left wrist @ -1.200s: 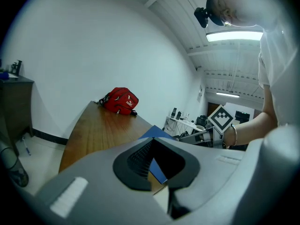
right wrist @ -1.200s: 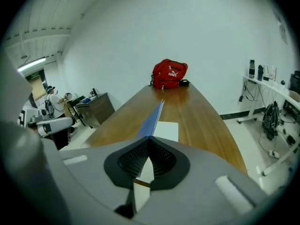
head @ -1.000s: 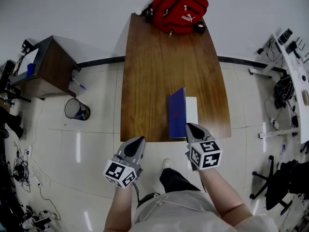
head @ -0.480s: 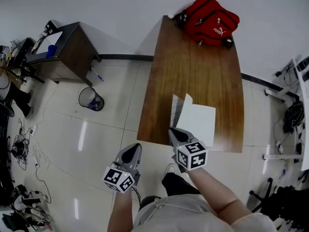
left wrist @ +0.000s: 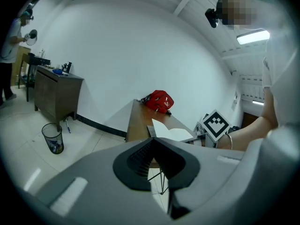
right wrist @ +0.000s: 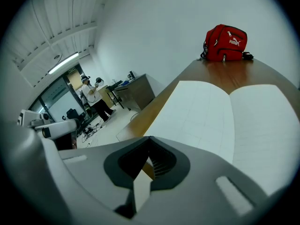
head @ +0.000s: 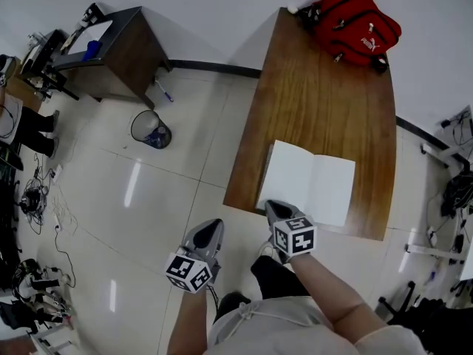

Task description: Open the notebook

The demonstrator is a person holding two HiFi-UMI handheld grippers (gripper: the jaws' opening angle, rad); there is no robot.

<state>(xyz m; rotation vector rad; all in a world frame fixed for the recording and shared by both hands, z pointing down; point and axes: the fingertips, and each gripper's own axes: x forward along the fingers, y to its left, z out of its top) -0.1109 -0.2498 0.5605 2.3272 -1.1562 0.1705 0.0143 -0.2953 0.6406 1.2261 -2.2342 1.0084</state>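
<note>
- Side cabinet (head: 111,50): on the floor well left of the worktop (head: 325,102), against the wall. The right gripper view shows a person (right wrist: 93,95) standing near it.
- Waste bin (head: 151,129): on the floor tiles between the cabinet and the worktop's left edge.
- Left hand-held gripper (head: 213,225): off the worktop, over the floor, short of the near left corner. In its own view the two jaws meet at the tips with nothing between them. Only floor and a worktop leg show through the gap behind the tips.
- Right hand-held gripper (head: 271,206): at the worktop's near edge, tip just at the near left corner of the notebook (head: 307,182). Its own view shows the jaws closed tip to tip. I see nothing clamped; the worktop edge and pale floor show through the gap behind the tips.
- Notebook: lying open and flat, two blank white pages up, spine running from the near edge toward the far edge. It sits along the near edge, closer to the near left corner. The left page comes close to the left edge.
- Red backpack (head: 358,24): at the far right corner, well apart from the notebook.
</note>
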